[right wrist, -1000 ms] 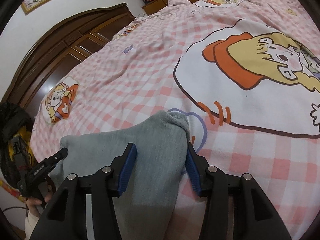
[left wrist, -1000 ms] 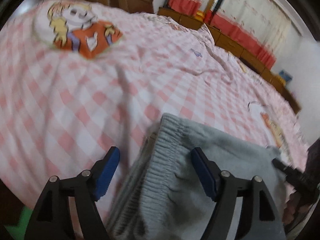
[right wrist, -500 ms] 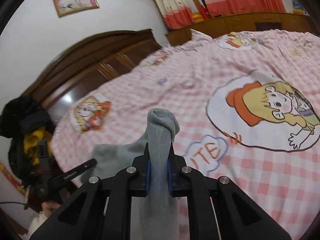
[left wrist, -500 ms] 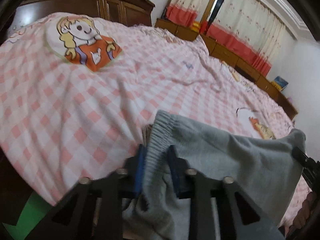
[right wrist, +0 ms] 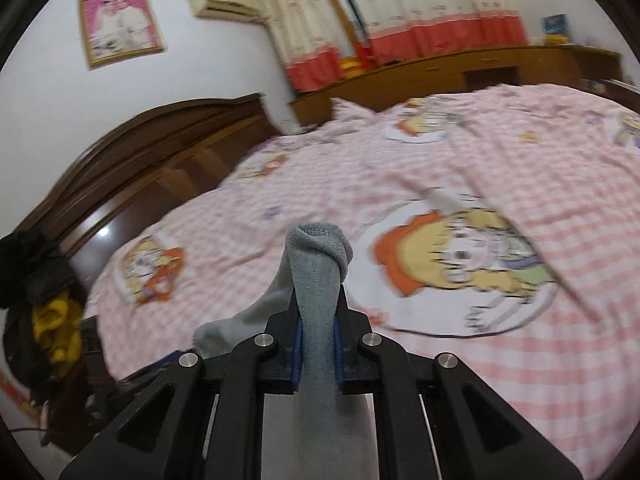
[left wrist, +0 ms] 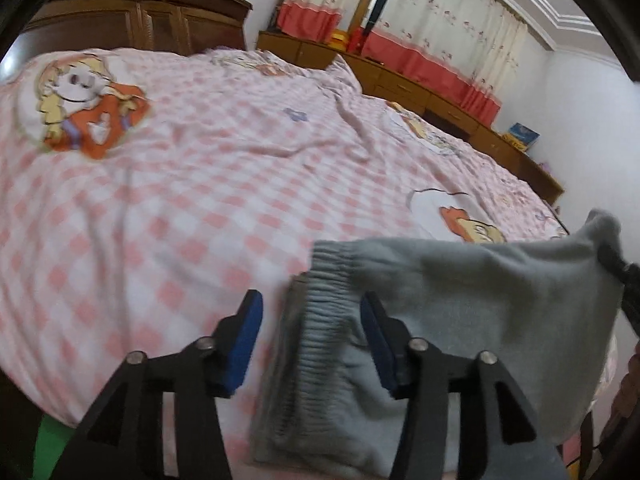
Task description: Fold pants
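Grey pants (left wrist: 480, 300) hang in the air above the near edge of a pink checked bed (left wrist: 200, 208). My left gripper (left wrist: 308, 320) is open, its blue pads on either side of the ribbed waistband (left wrist: 320, 320) without pinching it. My right gripper (right wrist: 318, 340) is shut on the other end of the pants (right wrist: 318, 280), whose rolled hem sticks up above the jaws. In the left wrist view that end is held up at the far right by the right gripper (left wrist: 624, 276).
The bedspread carries cartoon prints (right wrist: 460, 256) and lies wrinkled. A dark wooden headboard (right wrist: 140, 152) stands at one side, and a low wooden cabinet (left wrist: 420, 88) runs under the curtains. Dark and yellow clothes (right wrist: 48, 296) hang beside the bed.
The right gripper shut on the pants' end and lifted it off the bed. The left gripper shut on the waistband half a second ago and now stands open around it.
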A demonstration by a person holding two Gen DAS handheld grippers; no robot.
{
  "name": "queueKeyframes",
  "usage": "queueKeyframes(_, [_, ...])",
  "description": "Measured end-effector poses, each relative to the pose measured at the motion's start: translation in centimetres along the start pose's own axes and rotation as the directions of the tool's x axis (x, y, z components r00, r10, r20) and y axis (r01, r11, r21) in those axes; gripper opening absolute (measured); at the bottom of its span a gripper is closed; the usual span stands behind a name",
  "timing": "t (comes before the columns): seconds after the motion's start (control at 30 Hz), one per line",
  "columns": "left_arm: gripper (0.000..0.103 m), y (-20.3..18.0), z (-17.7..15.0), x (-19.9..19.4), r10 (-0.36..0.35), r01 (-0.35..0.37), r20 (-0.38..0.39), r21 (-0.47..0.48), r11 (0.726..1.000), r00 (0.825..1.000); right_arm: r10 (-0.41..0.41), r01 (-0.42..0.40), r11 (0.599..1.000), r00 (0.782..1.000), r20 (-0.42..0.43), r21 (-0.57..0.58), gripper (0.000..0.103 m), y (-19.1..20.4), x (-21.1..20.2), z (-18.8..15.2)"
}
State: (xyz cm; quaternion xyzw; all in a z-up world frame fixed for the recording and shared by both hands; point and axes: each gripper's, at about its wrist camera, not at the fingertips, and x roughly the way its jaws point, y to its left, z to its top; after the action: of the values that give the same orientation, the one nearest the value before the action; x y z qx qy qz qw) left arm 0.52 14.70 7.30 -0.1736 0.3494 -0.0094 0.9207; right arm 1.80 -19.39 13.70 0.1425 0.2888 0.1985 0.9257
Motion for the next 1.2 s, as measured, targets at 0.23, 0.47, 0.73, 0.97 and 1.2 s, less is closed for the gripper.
queueKeyframes(0.23, [0.055,-3.8,0.3,4.0,-0.092,0.098,-0.103,0.055,0.994,0.990,-0.082,0.086,0.990,0.996,-0.038,0.111,0.012,-6.5,0.7,-1.1])
queueKeyframes(0.47, [0.070,-7.1,-0.5,6.7,0.031,-0.018,-0.080,0.156,0.988,0.996,-0.074,0.080,0.990,0.996,-0.056,0.120,0.012,-8.2,1.8,-2.3])
queueKeyframes(0.73, [0.088,-6.9,-0.4,8.3,0.120,-0.106,-0.087,0.158,0.982,0.989,-0.090,0.094,0.993,0.994,-0.054,0.067,0.012,-8.1,2.6,-2.5])
queueKeyframes(0.97, [0.032,-7.7,-0.7,6.6,0.032,-0.020,-0.067,0.181,0.983,0.997,-0.102,0.102,0.995,0.995,-0.015,0.023,0.012,-7.3,2.0,-2.7])
queueKeyframes(1.2, [0.019,-7.6,0.1,3.0,-0.064,0.061,0.017,0.113,0.992,0.998,-0.060,0.063,0.997,0.995,0.076,-0.036,0.012,-5.0,-0.9,-2.0])
